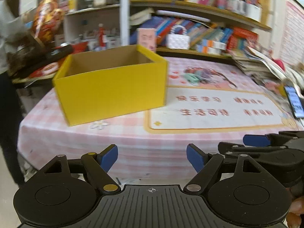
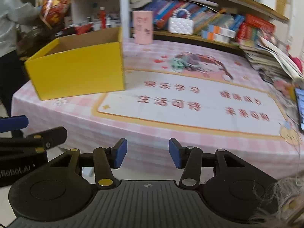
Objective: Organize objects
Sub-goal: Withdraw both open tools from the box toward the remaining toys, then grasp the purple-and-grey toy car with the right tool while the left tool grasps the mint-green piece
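An open yellow cardboard box (image 1: 110, 95) (image 2: 79, 72) stands on the left of a table with a pink checked cloth (image 1: 76, 136) (image 2: 152, 129); I can see nothing inside it from here. A small blurred heap of green and purple items (image 1: 195, 77) (image 2: 182, 62) lies on the printed mat further back. My left gripper (image 1: 152, 155) hovers in front of the table's near edge, open, with nothing between its blue pads. My right gripper (image 2: 147, 150) is beside it, also open with a narrower gap and nothing in it.
A pink canister (image 2: 142, 27) and a white quilted bag (image 2: 180, 25) sit at the back by bookshelves. Stacked magazines (image 2: 266, 60) and a phone (image 1: 294, 102) crowd the right side. A person (image 2: 9, 19) stands at the left behind the box.
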`<state>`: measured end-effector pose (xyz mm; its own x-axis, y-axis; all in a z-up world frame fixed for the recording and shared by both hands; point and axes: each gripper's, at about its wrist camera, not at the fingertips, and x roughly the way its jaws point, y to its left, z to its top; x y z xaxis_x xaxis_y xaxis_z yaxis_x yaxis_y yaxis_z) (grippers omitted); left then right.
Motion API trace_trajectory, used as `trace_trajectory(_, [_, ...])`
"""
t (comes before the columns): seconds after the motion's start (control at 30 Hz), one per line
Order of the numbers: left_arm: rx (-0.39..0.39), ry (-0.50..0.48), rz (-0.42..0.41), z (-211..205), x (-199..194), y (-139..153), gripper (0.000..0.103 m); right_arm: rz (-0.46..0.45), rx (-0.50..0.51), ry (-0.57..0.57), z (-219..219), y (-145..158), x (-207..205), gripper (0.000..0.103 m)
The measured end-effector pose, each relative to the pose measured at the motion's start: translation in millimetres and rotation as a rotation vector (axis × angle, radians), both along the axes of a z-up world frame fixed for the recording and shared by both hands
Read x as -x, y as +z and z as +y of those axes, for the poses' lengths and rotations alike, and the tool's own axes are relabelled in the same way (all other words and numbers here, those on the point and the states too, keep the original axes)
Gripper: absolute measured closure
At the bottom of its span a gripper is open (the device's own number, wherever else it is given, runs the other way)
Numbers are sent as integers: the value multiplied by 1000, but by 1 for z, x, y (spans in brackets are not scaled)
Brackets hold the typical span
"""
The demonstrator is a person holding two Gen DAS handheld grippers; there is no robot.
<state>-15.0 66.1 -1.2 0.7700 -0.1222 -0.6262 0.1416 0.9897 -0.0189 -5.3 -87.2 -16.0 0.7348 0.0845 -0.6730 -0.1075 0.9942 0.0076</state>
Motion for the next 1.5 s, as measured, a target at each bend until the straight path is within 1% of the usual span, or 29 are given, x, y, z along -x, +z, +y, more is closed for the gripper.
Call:
trace_trajectory(0.13, [-5,-54,1,-11,-5,0,21,11,-5,-55,-12,-1,2,57])
trace_trajectory(0.43, [30,-109,30,-32,-29,-6,21,20,42,-117,-32,-2,-6,53])
trace_trajectory(0.67, [39,-159,42,-60,-55,-9,21,40,60,-168,-59,-4,-27,52])
trace_trajectory(1.07, [30,-122,63,-93,-108,-11,21,77,63,-133,-93,-6,-86,52])
trace_trajectory(1.2, [30,-98,65,-103,-122,-10,21,78,60,-113,-103,-4,-106,52])
trace_trajectory(1.5, [20,-48,38,-129,-153,-4,21,54,57,-60,-129,2,-147,52])
